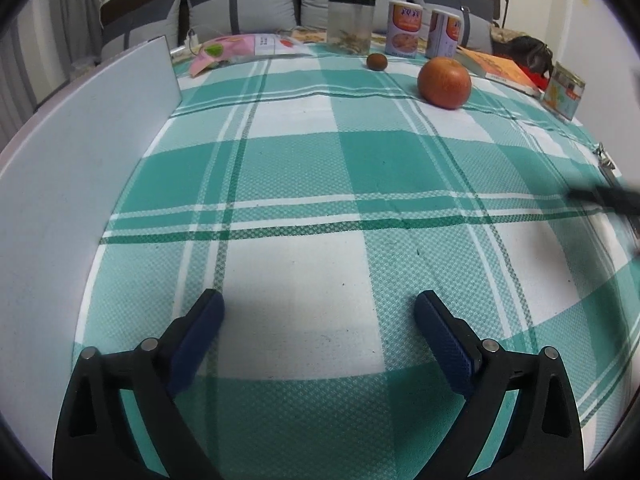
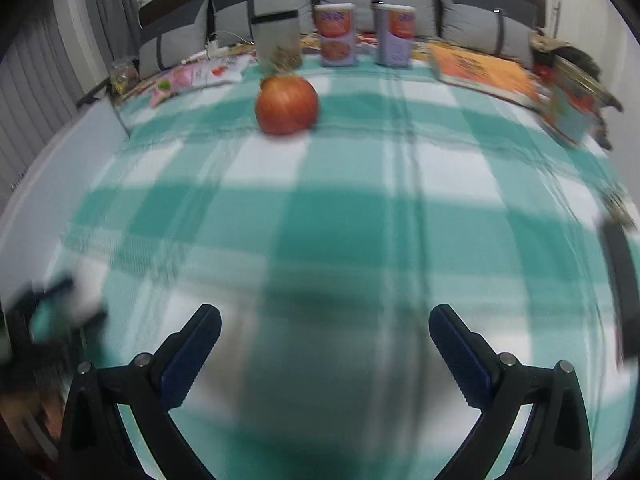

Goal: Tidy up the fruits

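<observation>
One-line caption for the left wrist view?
Open left gripper over checked tablecloth; red apple and small brown fruit sit ahead.

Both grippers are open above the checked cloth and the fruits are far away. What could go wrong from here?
1. The apple is round and lies free on the tablecloth; a push from one finger may roll it toward the book.
2. The small brown fruit lies near the clear jar and the two canisters; reaching for it might knock them.
3. The right wrist view is blurred, so aiming may be poor.

Bench under green-white checked cloth (image 1: 360, 168); apple (image 1: 444, 82) and small brown fruit (image 1: 377, 61) far ahead of left tool, apart.
</observation>
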`<state>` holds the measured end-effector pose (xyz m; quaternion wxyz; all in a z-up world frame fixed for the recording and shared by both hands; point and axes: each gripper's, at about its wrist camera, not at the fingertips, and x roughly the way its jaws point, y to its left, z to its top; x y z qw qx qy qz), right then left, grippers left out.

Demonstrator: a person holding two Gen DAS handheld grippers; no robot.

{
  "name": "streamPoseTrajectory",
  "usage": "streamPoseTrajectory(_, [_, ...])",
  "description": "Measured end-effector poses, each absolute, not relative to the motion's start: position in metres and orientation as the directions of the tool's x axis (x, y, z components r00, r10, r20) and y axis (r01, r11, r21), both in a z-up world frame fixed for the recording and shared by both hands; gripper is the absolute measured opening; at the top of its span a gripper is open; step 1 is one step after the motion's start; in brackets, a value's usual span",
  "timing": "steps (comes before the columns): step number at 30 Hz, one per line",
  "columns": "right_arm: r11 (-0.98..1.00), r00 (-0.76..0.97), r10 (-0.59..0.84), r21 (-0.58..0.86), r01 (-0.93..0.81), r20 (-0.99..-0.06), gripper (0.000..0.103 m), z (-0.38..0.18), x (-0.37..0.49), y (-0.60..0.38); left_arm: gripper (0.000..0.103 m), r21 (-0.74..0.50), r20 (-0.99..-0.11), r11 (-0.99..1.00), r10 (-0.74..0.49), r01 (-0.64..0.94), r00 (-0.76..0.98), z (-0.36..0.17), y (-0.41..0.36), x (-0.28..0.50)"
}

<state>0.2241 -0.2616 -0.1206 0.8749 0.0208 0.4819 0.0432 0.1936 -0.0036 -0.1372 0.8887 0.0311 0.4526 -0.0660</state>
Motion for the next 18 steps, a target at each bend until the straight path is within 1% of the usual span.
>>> streamPoseTrajectory(2, [0.994,0.525,0.108,0.091,-0.057,-0.845,0.103,-0.12,0.272,-0.251,0.098,-0.006,-0.808,0.989,-0.09,0.145,0.582,-0.137,-0.004,0.194])
streamPoseTrajectory(6, [0.996,0.539,0.086,0.07,-0.051,-0.838,0.103,-0.122,0.353,-0.229,0.098,-0.006,-0.808,0.989,-0.09,0.146,0.582,-0.137,-0.003,0.194])
streamPoseTrajectory(8, [0.997,0.537,0.083,0.068,-0.048,-0.839,0.102,-0.127,0.377,-0.221,0.098,-0.006,-0.808,0.989,-0.09,0.146,0.582,-0.137,-0.003,0.194])
streamPoseTrajectory(9, [0.997,0.534,0.078,0.062,-0.049,-0.842,0.099,-0.13,0.386,-0.217,0.098,-0.005,-0.808,0.989,-0.09,0.146,0.582,-0.137,-0.003,0.194])
streamPoseTrajectory(11, [0.997,0.53,0.072,0.051,-0.055,-0.845,0.076,-0.136,0.402,-0.212,0.098,-0.005,-0.808,0.989,-0.09,0.146,0.582,-0.137,-0.003,0.194])
streamPoseTrajectory(12, [0.997,0.53,0.081,0.058,-0.059,-0.844,0.067,-0.138,0.406,-0.212,0.098,-0.005,-0.808,0.989,-0.09,0.146,0.582,-0.137,-0.003,0.194])
streamPoseTrajectory(15, [0.997,0.549,0.079,0.072,-0.036,-0.832,0.067,-0.139,0.405,-0.22,0.098,-0.005,-0.809,0.989,-0.09,0.146,0.582,-0.137,-0.003,0.194])
streamPoseTrajectory(18, [0.995,0.553,0.094,0.09,-0.035,-0.828,0.066,-0.138,0.385,-0.235,0.098,-0.006,-0.809,0.989,-0.091,0.146,0.581,-0.137,-0.003,0.194])
